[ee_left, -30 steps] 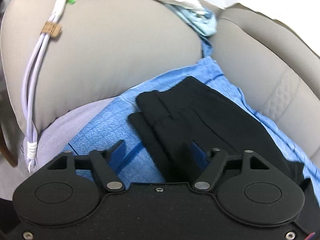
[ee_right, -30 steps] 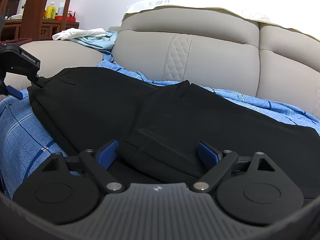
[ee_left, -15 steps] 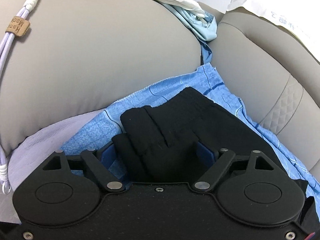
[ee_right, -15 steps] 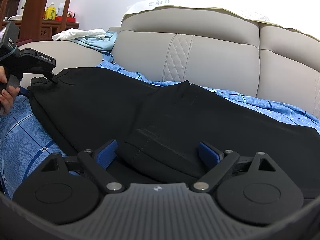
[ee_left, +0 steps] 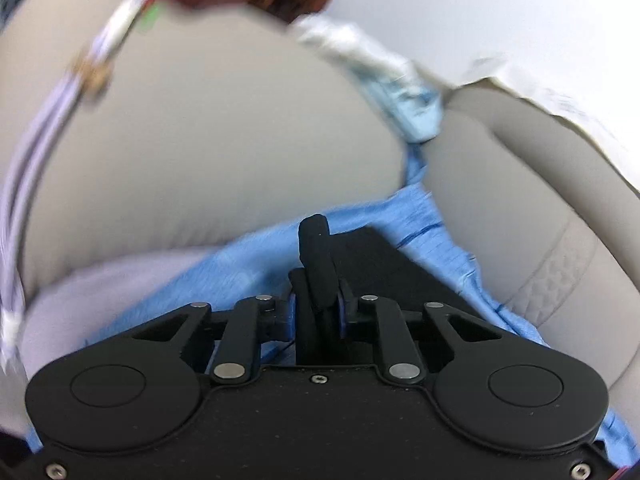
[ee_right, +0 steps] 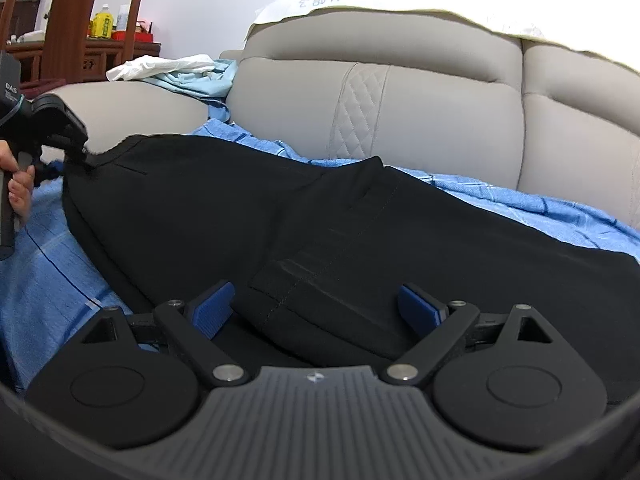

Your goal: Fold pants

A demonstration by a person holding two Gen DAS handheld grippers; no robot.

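Black pants (ee_right: 360, 220) lie spread on a blue checked sheet (ee_right: 52, 264) on a grey sofa. My left gripper (ee_left: 318, 304) is shut on the bunched waistband corner of the pants (ee_left: 316, 256), which sticks up between the pads. In the right wrist view the left gripper (ee_right: 60, 140) holds that corner slightly lifted at the far left. My right gripper (ee_right: 320, 304) is open, its blue pads on either side of a folded leg hem (ee_right: 304, 288) without pinching it.
The sofa armrest (ee_left: 200, 140) rises close in front of the left gripper, with a white cable (ee_left: 48, 120) draped over it. Light blue and white clothes (ee_right: 176, 72) lie on the armrest. The sofa backrest (ee_right: 400, 100) stands behind the pants.
My left gripper has closed on the waistband corner and lifted it a little; the left view is blurred by motion. My right gripper has stayed open around the hem.
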